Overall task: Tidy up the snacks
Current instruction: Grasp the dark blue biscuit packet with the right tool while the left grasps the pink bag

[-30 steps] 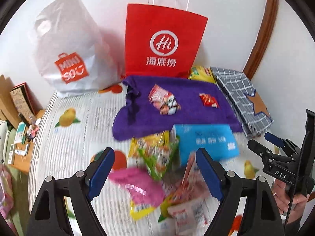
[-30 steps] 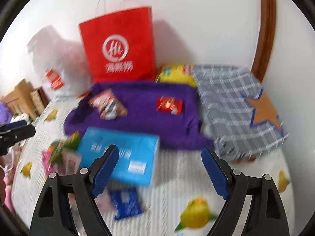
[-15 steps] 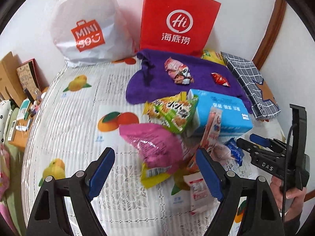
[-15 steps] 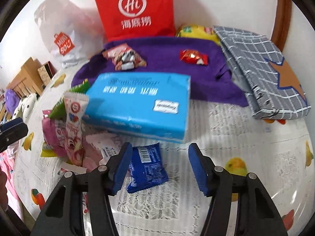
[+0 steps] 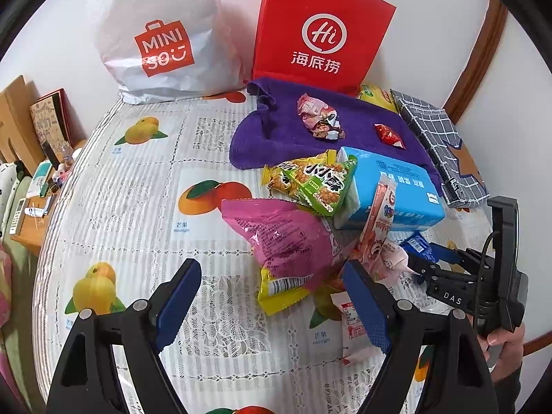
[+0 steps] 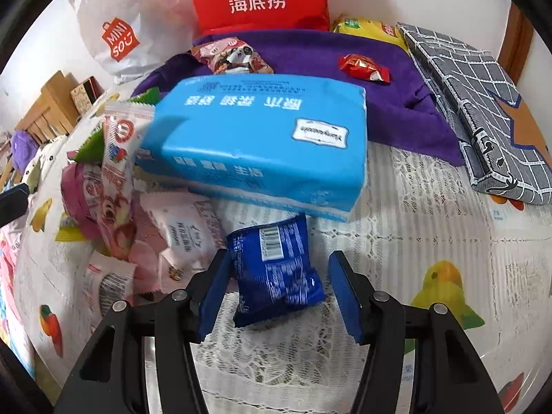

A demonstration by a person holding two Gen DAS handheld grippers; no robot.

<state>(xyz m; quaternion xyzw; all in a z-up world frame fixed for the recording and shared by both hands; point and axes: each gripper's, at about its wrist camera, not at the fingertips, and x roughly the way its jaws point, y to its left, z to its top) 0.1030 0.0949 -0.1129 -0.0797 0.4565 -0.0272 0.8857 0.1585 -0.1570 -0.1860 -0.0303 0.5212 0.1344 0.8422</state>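
A small dark blue snack packet [image 6: 276, 269] lies flat on the tablecloth, in front of a light blue tissue pack [image 6: 255, 145]. My right gripper [image 6: 279, 293] is open, its blue pads on either side of the packet; it also shows in the left wrist view [image 5: 431, 258]. A heap of snacks lies left of it: a pink bag [image 5: 283, 238], a green-and-yellow bag [image 5: 310, 179], a tall pink stick pack [image 5: 379, 214]. My left gripper [image 5: 272, 303] is open and empty, above the cloth before the pink bag. Two small snacks [image 5: 321, 120] lie on a purple towel [image 5: 276, 127].
A red paper bag [image 5: 321, 34] and a white plastic bag [image 5: 162, 38] stand against the back wall. A grey checked fabric box [image 6: 479, 103] lies at the right. A yellow pack [image 6: 365, 27] sits behind the towel. Shelves with clutter [image 5: 31, 158] lie beyond the left table edge.
Both grippers have pulled back and lowered toward the table. My right gripper has narrowed from wide open and come down around the dark blue packet. My left gripper stays wide open.
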